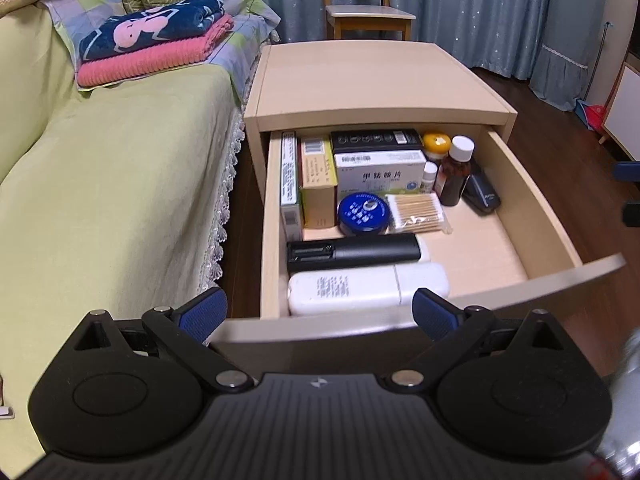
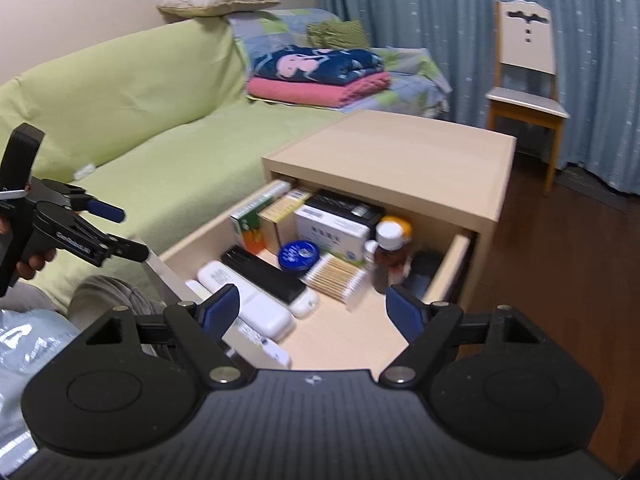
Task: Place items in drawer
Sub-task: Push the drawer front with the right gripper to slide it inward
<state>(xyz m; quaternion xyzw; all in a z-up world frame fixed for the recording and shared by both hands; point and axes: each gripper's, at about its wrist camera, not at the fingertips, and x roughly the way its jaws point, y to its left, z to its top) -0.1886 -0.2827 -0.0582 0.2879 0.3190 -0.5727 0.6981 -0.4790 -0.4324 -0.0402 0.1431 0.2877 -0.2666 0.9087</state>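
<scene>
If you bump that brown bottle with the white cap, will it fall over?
Probably, yes. The brown bottle stands upright and is tall and narrow, so a bump near its cap could tip it. It looks like glass or hard plastic, so likely stiff and maybe breakable. The stapler and small bottle close beside it might catch it.

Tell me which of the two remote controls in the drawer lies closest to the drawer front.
The white remote control lies closest, right against the drawer front. The black remote control lies just behind it, toward the round blue tin.
</scene>
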